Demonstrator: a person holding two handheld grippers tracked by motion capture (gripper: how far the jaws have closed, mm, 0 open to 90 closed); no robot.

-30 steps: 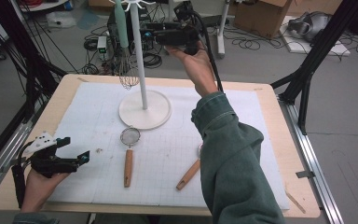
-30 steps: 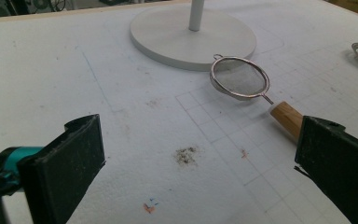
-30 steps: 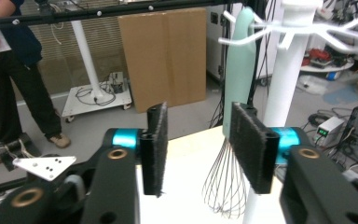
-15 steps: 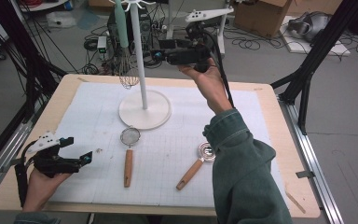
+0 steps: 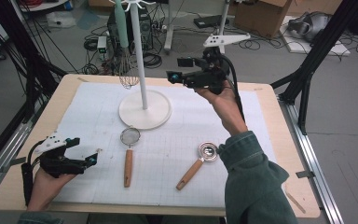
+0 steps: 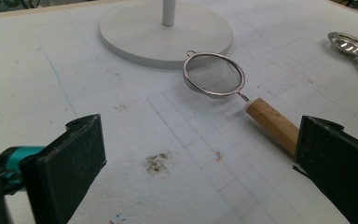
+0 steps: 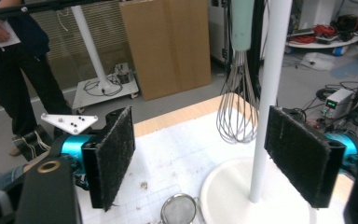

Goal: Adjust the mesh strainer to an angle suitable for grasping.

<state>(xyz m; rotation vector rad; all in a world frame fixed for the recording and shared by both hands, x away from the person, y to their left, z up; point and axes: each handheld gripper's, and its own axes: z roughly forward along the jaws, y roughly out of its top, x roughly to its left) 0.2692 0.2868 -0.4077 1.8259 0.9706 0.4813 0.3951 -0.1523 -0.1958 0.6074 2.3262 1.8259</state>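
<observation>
White gridded surface (image 5: 84,116) bears a wooden-handled mesh strainer (image 5: 129,140) at six o'clock of the white stand (image 5: 144,109), unhung; both grippers gape wide, empty.

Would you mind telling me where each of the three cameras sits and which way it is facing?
High view: above the person's side, looking forward and down on the table; both forearms, left gripper, right gripper.
Left gripper view: low over the mat, facing the strainer and stand base; its own open jaws.
Right gripper view: raised, facing the stand pole and hanging whisk; its own open jaws.
All three share the strainer and stand.
</observation>
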